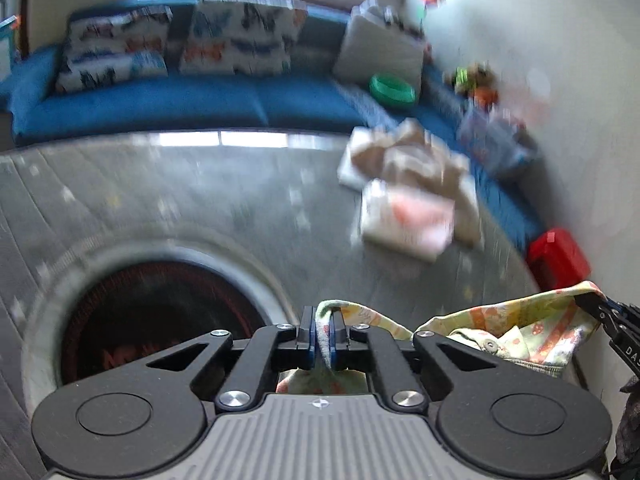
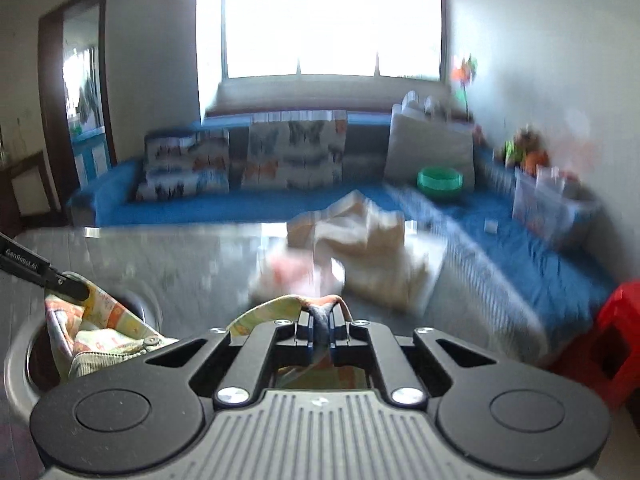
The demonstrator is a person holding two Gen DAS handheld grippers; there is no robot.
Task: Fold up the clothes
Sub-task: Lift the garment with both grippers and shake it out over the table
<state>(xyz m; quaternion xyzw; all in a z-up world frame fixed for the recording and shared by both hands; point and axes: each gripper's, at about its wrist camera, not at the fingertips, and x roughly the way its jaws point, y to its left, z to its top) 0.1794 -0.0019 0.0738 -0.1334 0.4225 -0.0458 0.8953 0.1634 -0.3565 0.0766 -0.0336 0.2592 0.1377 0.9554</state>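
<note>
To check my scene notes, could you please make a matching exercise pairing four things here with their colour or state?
Things:
1. patterned garment
2. bowl
3. stool
4. pile of clothes

Descriptions:
a. red, beside the sofa
b. lying on the grey table
c. green, on the blue sofa
d. clamped in the left gripper and the right gripper

Pairs: 1-d, 2-c, 3-a, 4-b

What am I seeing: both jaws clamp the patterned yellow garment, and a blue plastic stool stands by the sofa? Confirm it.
Not quite: the plastic stool is red, as the right wrist view shows. Both sets of jaws do clamp the patterned yellow garment, beside the blue sofa.
</note>
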